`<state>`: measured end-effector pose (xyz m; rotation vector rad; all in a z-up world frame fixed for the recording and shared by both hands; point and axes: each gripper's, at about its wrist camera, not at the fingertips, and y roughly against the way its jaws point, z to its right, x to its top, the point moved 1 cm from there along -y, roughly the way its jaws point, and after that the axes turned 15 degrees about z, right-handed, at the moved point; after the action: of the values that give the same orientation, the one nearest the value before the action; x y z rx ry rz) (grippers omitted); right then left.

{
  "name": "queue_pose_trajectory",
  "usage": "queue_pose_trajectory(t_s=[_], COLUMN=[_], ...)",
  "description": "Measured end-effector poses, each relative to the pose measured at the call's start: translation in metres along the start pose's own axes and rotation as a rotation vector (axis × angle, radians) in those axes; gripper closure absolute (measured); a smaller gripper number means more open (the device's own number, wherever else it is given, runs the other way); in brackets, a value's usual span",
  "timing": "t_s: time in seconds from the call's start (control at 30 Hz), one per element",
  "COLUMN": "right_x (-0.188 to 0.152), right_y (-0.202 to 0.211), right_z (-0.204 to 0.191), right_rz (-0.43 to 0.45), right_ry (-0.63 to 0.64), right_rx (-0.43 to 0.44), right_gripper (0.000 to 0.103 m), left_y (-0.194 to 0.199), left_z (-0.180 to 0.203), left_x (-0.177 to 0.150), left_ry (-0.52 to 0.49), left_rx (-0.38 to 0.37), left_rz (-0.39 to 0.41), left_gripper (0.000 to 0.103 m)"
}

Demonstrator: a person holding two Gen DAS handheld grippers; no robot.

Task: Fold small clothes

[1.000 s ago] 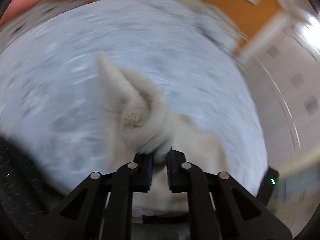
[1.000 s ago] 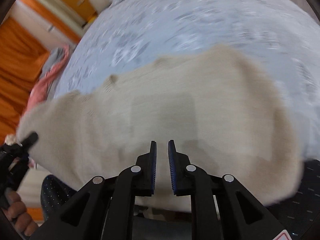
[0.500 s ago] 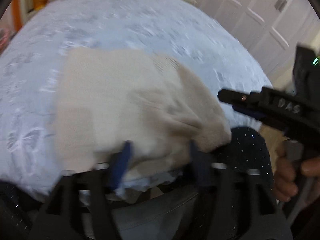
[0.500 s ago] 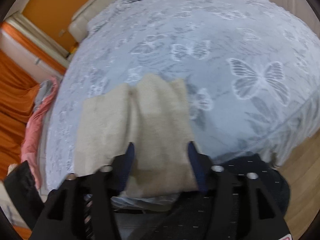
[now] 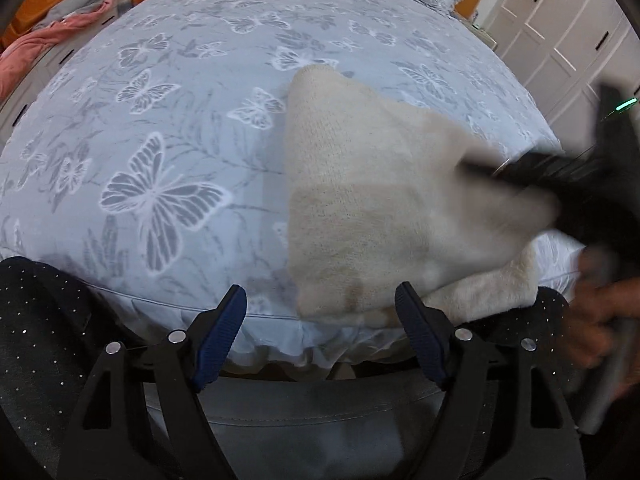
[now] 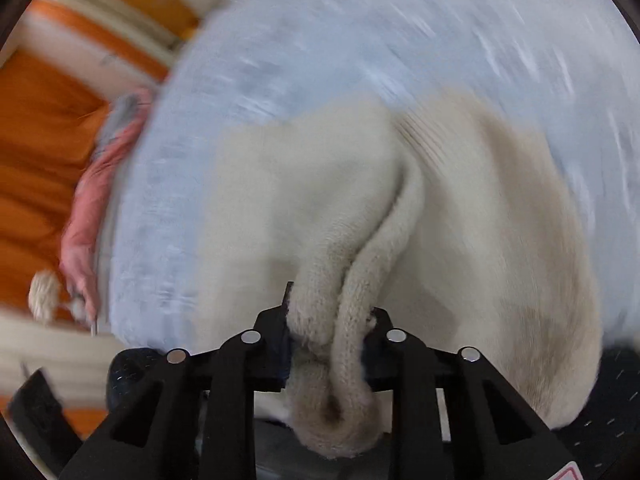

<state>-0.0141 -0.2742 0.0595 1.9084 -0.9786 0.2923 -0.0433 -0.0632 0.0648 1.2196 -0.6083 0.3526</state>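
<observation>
A cream knitted garment (image 5: 360, 200) lies on the near right part of the bed. My left gripper (image 5: 320, 320) is open and empty, its blue pads just short of the garment's near edge. My right gripper (image 6: 328, 336) is shut on a bunched fold of the garment (image 6: 312, 208) and lifts it off the bed. In the left wrist view the right gripper (image 5: 560, 176) is a dark blur at the garment's right corner. The right wrist view is blurred by motion.
The bed (image 5: 160, 120) has a pale blue cover with white butterflies. Pink and grey clothes (image 5: 60, 28) lie at its far left. White cupboard doors (image 5: 560, 20) stand at the right. Orange curtains (image 6: 36, 140) hang beyond the bed. My dark spotted lap (image 5: 36, 320) is at the near edge.
My left gripper let go of the garment and opened wide. My right gripper opened, then shut on a fold at the garment's right corner and is pulling it up.
</observation>
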Motion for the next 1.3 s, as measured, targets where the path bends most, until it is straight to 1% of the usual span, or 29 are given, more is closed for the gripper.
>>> queue_pose_trajectory(t_s=[0.07,0.1,0.13,0.17,0.2,0.23,0.3,0.33,0.37,0.4,0.47,0.53,0.6,0.63,0.67,0.7,0.73,0.8,0.83,0.87,0.93,1.0,1.03,1.1,1.13,1.2,1.23,1.27,1.3], right_x=[0.022,0.027,0.03,0.03,0.026,0.017,-0.011,-0.026,-0.038,-0.046,-0.046,-0.045,-0.04,-0.036,-0.032,-0.027,-0.029,-0.037,-0.042,-0.044,-0.037,-0.03,-0.028,-0.027,-0.026,-0.031,-0.036,-0.041,-0.05], right_y=[0.04,0.056,0.072,0.087,0.089,0.082,0.046,0.034,0.027,0.027,0.032,0.032,0.036,0.045,0.049,0.053,0.05,0.029,0.021,0.022,0.039,0.061,0.07,0.081,0.08,0.075,0.067,0.064,0.05], right_z=[-0.014,-0.015,-0.013,-0.002,0.009,0.033,0.093,0.114,0.126,0.13,0.124,0.115,0.109,0.1,0.092,0.095,0.096,0.11,0.12,0.125,0.12,0.108,0.1,0.083,0.071,0.058,0.052,0.05,0.049], right_rz=[0.103,0.147,0.197,0.239,0.237,0.197,0.014,-0.047,-0.081,-0.078,-0.05,-0.037,-0.013,0.021,0.044,0.043,0.029,-0.059,-0.119,-0.126,-0.072,0.013,0.051,0.099,0.104,0.09,0.07,0.049,0.0], right_ry=[-0.025,-0.024,-0.006,0.019,0.024,0.018,-0.047,-0.077,-0.093,-0.108,-0.113,-0.105,-0.115,-0.114,-0.098,-0.073,-0.054,-0.025,-0.047,-0.075,-0.104,-0.102,-0.092,-0.048,-0.022,0.024,0.041,0.05,0.062], right_rx=[0.125,0.144,0.131,0.079,0.032,-0.052,-0.223,-0.286,-0.318,-0.309,-0.285,-0.283,-0.281,-0.252,-0.237,-0.24,-0.256,-0.333,-0.356,-0.348,-0.33,-0.326,-0.317,-0.296,-0.269,-0.232,-0.221,-0.215,-0.216], right_gripper=[0.083,0.083,0.083,0.083,0.082,0.082,0.082,0.082,0.082,0.082,0.081,0.081,0.081,0.081,0.081,0.081,0.08,0.078,0.078,0.076,0.071,0.07,0.068,0.067,0.067,0.067,0.067,0.067,0.065], left_y=[0.006,0.009,0.01,0.012,0.012,0.01,0.004,0.001,-0.001,-0.003,-0.004,-0.007,-0.011,-0.014,-0.018,-0.022,-0.027,-0.036,-0.04,-0.042,-0.041,-0.038,-0.038,-0.039,-0.04,-0.041,-0.04,-0.04,-0.039], left_z=[-0.002,-0.003,-0.002,-0.001,0.0,0.002,0.005,0.006,0.009,0.011,0.02,0.031,0.04,0.045,0.049,0.053,0.057,0.063,0.067,0.07,0.074,0.075,0.074,0.072,0.07,0.068,0.067,0.067,0.067], left_x=[0.004,0.004,0.006,0.007,0.007,0.005,0.002,0.001,0.001,0.0,0.002,0.006,0.011,0.014,0.017,0.019,0.02,0.019,0.018,0.017,0.017,0.018,0.018,0.018,0.018,0.018,0.017,0.017,0.016], left_ry=[0.013,0.012,0.002,-0.005,-0.011,-0.017,-0.018,-0.019,-0.022,-0.029,-0.052,-0.083,-0.094,-0.095,-0.096,-0.1,-0.107,-0.134,-0.155,-0.171,-0.206,-0.22,-0.221,-0.214,-0.203,-0.181,-0.176,-0.181,-0.191], left_rx=[-0.005,-0.008,-0.008,-0.009,-0.012,-0.013,-0.015,-0.014,-0.011,-0.007,-0.005,-0.006,0.0,-0.004,-0.002,0.008,0.016,0.039,0.051,0.062,0.091,0.099,0.103,0.11,0.106,0.1,0.101,0.1,0.103], left_rz=[0.02,0.028,0.038,0.042,0.044,0.038,0.018,0.008,0.0,-0.005,0.001,0.0,-0.007,-0.01,-0.014,-0.017,-0.02,-0.025,-0.029,-0.031,-0.017,-0.008,-0.006,-0.011,-0.021,-0.033,-0.03,-0.03,-0.029], left_gripper=[0.029,0.029,0.029,0.029,0.029,0.029,0.029,0.029,0.029,0.029,0.029,0.029,0.029,0.029,0.029,0.029,0.029,0.029,0.029,0.029,0.029,0.029,0.029,0.029,0.028,0.028,0.028,0.028,0.028])
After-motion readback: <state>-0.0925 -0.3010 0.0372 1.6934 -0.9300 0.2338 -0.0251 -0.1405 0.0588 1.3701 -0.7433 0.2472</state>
